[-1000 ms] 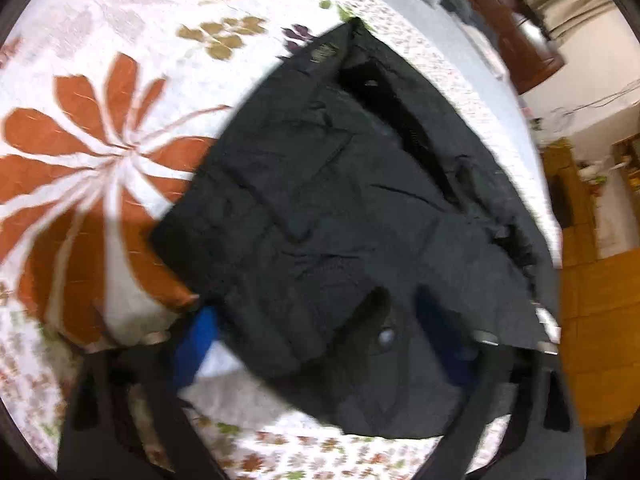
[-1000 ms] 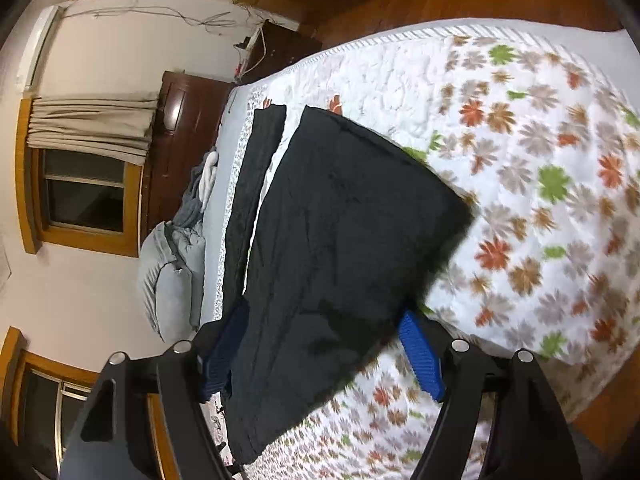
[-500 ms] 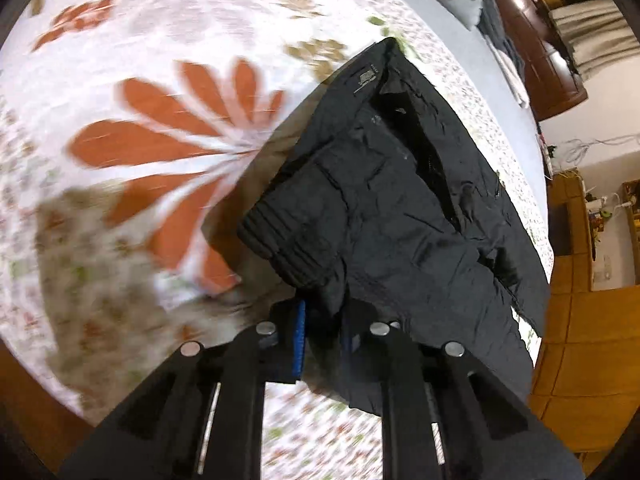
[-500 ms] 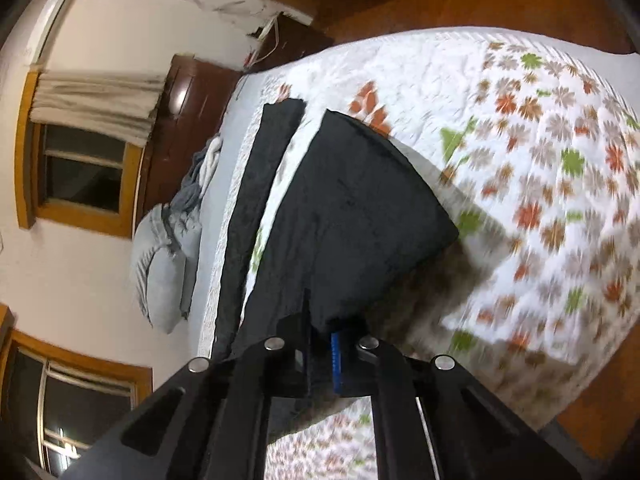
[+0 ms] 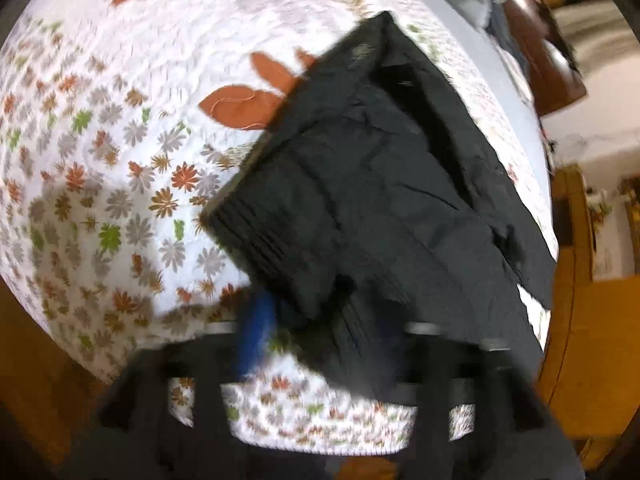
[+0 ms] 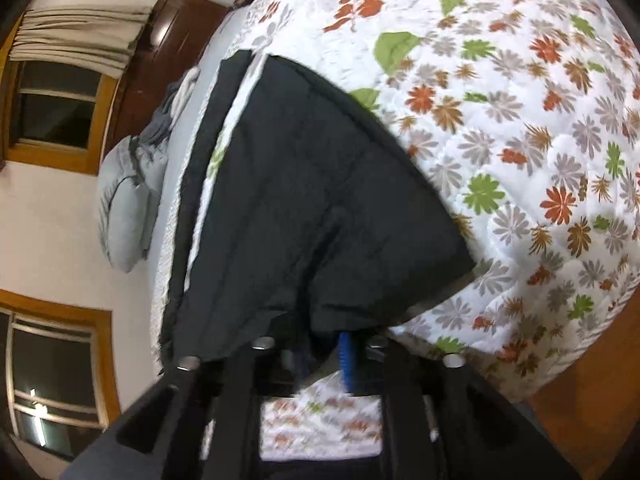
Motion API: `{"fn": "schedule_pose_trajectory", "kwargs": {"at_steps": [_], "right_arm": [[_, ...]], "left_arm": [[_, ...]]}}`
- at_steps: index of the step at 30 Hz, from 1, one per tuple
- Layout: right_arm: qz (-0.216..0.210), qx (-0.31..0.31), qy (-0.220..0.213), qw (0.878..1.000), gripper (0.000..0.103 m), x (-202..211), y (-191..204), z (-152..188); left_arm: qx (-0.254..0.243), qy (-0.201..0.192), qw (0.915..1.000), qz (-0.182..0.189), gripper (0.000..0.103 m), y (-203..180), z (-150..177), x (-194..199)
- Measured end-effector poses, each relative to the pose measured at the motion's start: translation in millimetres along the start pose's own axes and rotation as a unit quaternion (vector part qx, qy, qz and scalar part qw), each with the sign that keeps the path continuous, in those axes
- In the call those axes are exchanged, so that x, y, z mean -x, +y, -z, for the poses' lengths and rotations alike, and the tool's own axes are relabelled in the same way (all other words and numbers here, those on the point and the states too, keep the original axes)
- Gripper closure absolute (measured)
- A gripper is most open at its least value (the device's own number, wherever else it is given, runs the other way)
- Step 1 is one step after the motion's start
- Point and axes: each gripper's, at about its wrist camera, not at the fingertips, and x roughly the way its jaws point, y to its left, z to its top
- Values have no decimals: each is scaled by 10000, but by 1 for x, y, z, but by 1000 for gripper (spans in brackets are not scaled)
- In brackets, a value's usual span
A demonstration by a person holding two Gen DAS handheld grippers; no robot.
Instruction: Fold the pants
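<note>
Black pants (image 5: 392,184) lie folded on a white floral bedspread (image 5: 132,92), their ribbed cuff end (image 5: 272,232) on top. My left gripper (image 5: 324,328) is at the near edge of the fold. Its jaws are opening: the blue left pad (image 5: 256,332) stands off the cloth and the right finger is hidden under it. In the right wrist view the pants (image 6: 312,184) spread away from my right gripper (image 6: 320,352). Its jaws are opening too, with the hem hanging between them beside the blue pad (image 6: 346,360).
A narrow black strip of cloth (image 6: 208,140) runs along the far side of the fold. A grey pillow (image 6: 124,208) and a dark wooden headboard (image 6: 160,40) are at the bed's head. Wooden floor (image 5: 592,340) lies past the bed's edges.
Half a second ago both grippers were shut on the pants' edge. Now both have their jaws parted and the cloth rests on the bed. Both hands have drawn back a little.
</note>
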Motion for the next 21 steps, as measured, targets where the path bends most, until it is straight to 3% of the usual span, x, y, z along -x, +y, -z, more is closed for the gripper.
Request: {"fn": "schedule_pose_trajectory", "kwargs": {"at_steps": [1,2,6,9,11,12,16,21], "right_arm": [[184,120,-89,9997,44,13,5,-2],[436,224,-196,9986,35,26,9,-3],[1431,576,-856,9843,34,85,24,-24],[1274,797,-926,9843,33,88,56,-44],[935,943,-732,9884,21,66,87,-63],[873,995,-693,9888,21,57,96,-68],[647,1067,-356,9915,21,-7,135,-97],[596,1019,-150,9929,21,-69,167,-136]], "left_arm": [[-118,-183,9992,-334,11,-2,1,14],[-278,-376,9971,-607,11,-3,-1,28],[-606,-895,9925,-573,11,-20,-38,68],[-952,-1075,9892,-286,4,-54,-95,65],[-1143,-813,9901,8,4,-74,-133,44],[-1196,-717,9902,80,4,-86,-148,33],[-1433,-418,9887,-129,4,-108,-220,-27],[-1334,-131,9910,63,4,-103,-271,-76]]}}
